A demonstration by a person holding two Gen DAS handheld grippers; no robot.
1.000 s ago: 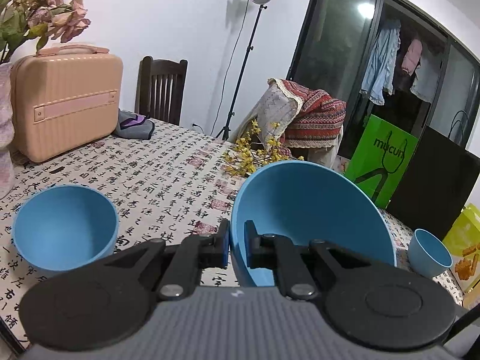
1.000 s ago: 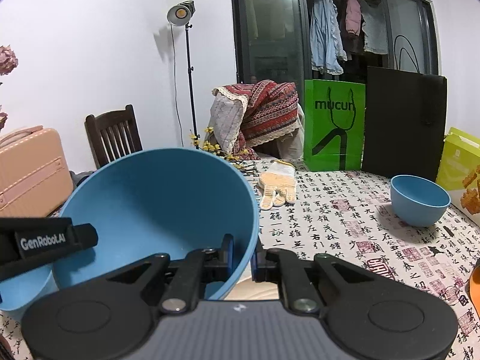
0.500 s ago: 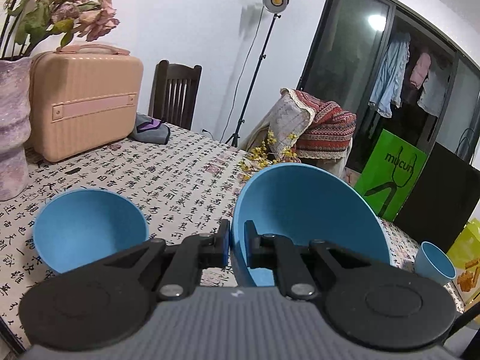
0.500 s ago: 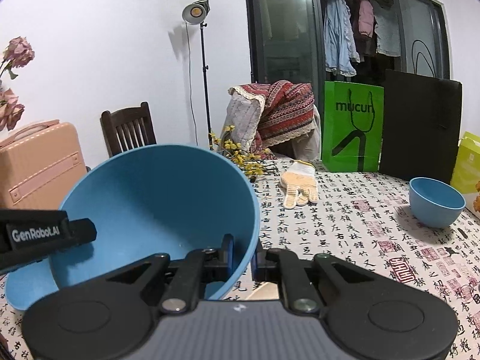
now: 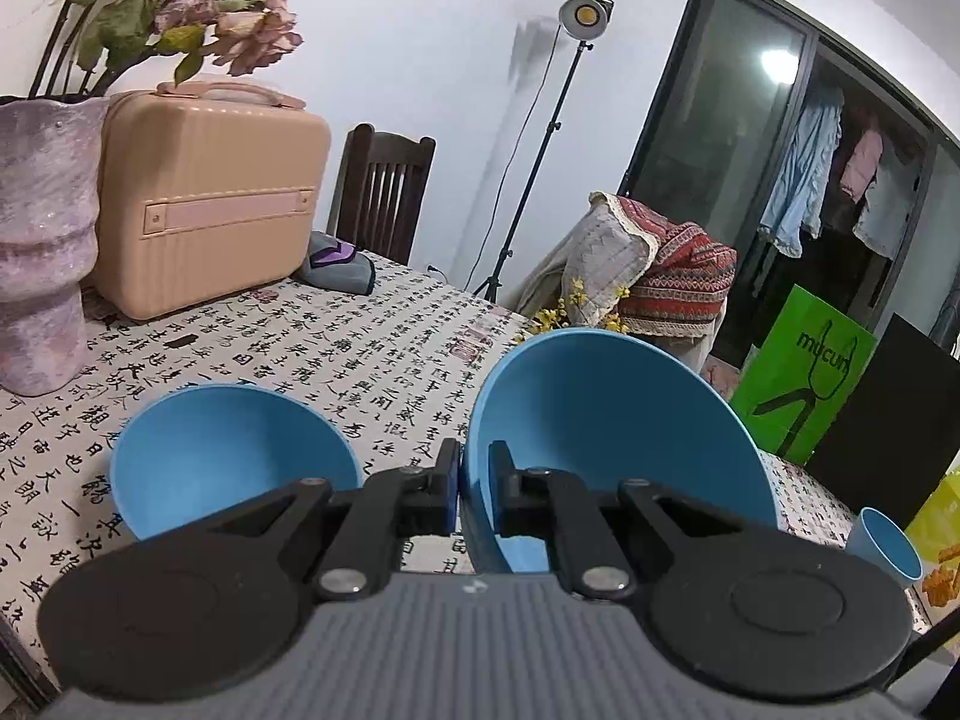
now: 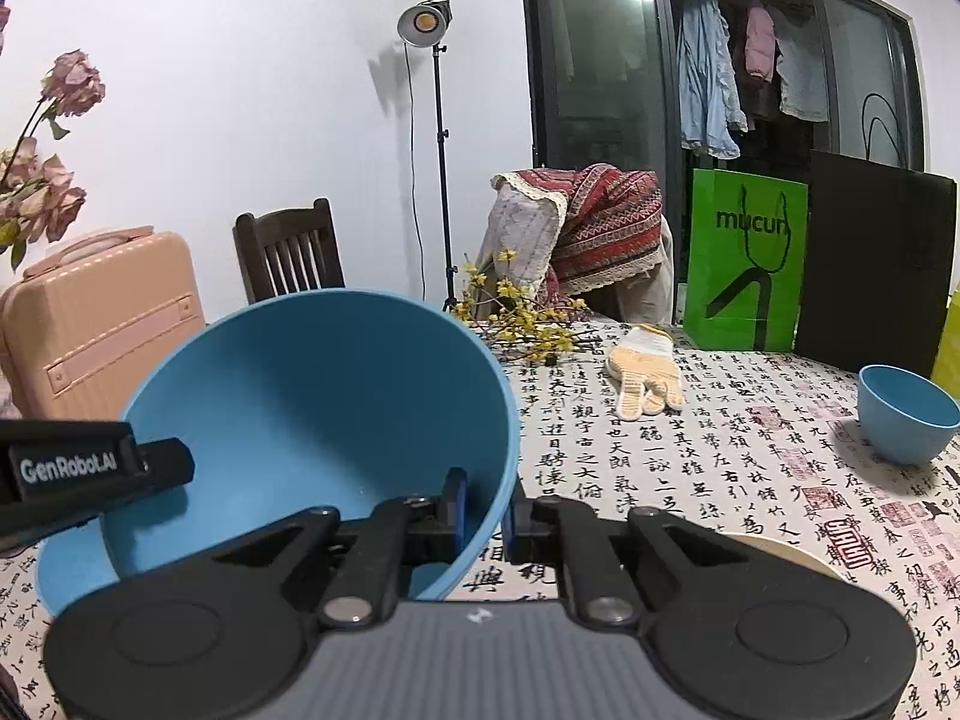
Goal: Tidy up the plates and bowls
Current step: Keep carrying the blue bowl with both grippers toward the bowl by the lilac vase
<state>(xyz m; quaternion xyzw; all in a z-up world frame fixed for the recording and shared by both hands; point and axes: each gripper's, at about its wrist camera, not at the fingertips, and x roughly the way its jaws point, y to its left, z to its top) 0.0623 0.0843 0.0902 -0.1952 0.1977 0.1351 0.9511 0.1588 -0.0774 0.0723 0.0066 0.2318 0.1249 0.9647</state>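
Observation:
A large blue bowl [image 5: 606, 420] hangs tilted above the table, held by both grippers. My left gripper [image 5: 474, 480] is shut on its left rim. On the opposite rim of the same large bowl [image 6: 336, 408], my right gripper [image 6: 483, 507] is shut too. The left gripper's body [image 6: 90, 471] shows at the left of the right wrist view. A medium blue bowl [image 5: 234, 462] stands on the table just left of the held one; part of this medium bowl [image 6: 66, 576] peeks out beneath it. A small blue bowl [image 6: 906, 414] stands far right.
A purple vase [image 5: 42, 240] with flowers and a peach case [image 5: 210, 204] stand at the left. A glove [image 6: 645, 372] and yellow sprigs [image 6: 522, 324] lie mid-table. Green bag [image 6: 747, 258] and black bag [image 6: 876, 264] stand behind. A beige round edge [image 6: 774, 549] shows near the right gripper.
Both grippers have carried the large bowl leftward across the table. The medium bowl, the case and the vase now sit nearer the middle of the left wrist view.

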